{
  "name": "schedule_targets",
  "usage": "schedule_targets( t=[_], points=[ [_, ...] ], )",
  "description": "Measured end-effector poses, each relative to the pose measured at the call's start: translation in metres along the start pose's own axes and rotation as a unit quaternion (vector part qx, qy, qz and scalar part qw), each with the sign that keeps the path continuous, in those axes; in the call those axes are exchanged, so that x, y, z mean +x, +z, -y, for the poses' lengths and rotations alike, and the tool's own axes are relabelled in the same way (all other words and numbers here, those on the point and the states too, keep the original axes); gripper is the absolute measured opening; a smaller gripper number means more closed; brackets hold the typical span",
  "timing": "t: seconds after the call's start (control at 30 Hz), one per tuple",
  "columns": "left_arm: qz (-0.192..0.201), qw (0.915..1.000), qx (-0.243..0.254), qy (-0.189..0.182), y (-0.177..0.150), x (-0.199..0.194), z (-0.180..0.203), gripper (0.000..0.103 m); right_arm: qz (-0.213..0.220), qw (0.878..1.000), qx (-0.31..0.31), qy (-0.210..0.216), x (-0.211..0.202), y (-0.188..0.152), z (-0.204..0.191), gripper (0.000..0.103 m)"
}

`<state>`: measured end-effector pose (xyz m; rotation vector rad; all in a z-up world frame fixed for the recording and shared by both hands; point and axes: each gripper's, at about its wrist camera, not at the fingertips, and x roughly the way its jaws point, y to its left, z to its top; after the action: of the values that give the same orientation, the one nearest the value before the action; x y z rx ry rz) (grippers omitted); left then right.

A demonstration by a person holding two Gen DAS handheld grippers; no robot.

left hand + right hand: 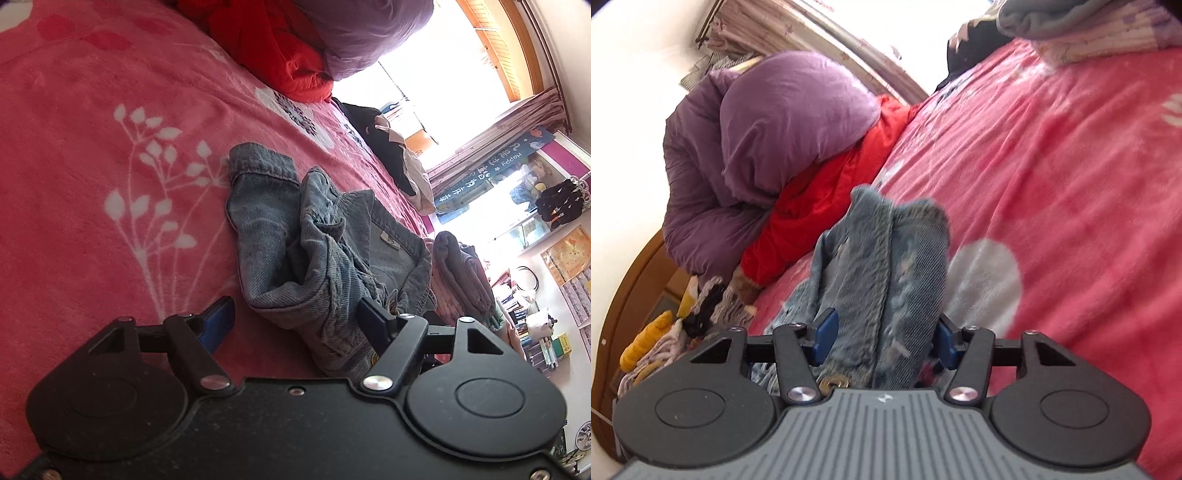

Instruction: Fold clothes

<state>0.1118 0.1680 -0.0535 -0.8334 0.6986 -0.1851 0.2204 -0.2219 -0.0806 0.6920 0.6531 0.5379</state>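
Crumpled faded blue denim jeans (325, 251) sit bunched mid-frame on the pink floral bed blanket (110, 184), so folding's barely started; left tool (295, 325) and right tool (884, 338) both spread wide around denim, nothing pinched yet

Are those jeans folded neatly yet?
No. The jeans lie crumpled in a bunched heap on the pink blanket.

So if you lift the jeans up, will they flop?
Probably floppy: the jeans lie crumpled in soft folds on the blanket. They likely feel heavy, since the denim looks thick with bulky seams. The rough weave shouldn't slip from the fingers.
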Motion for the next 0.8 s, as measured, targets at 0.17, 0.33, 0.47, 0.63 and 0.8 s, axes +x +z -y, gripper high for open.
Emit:
schedule_targets(
  t=[0.17, 0.33, 0.47, 0.63, 0.8],
  points=[
    [0.040, 0.9987, 0.020, 0.025, 0.007, -0.013, 0.002, 0.073, 0.022, 1.000, 0.018, 0.005, 0.003, 0.012, 0.011, 0.056],
    [0.078, 0.9958, 0.033, 0.034, 0.009, -0.024, 0.007, 0.073, 0.025, 0.999, 0.006, 0.032, 0.006, 0.013, 0.006, 0.024],
    [0.100, 0.9940, 0.044, 0.015, 0.011, -0.034, 0.014, 0.073, 0.033, 0.995, -0.032, 0.085, -0.009, 0.014, -0.014, 0.014],
    [0.102, 0.9945, 0.014, -0.021, 0.012, -0.044, 0.009, 0.073, 0.016, 0.985, -0.089, 0.144, -0.026, 0.004, -0.049, 0.012],
    [0.112, 0.9885, -0.080, -0.062, 0.017, -0.061, -0.018, 0.073, -0.042, 0.969, -0.159, 0.184, -0.047, -0.020, -0.082, 0.011]
  ],
)
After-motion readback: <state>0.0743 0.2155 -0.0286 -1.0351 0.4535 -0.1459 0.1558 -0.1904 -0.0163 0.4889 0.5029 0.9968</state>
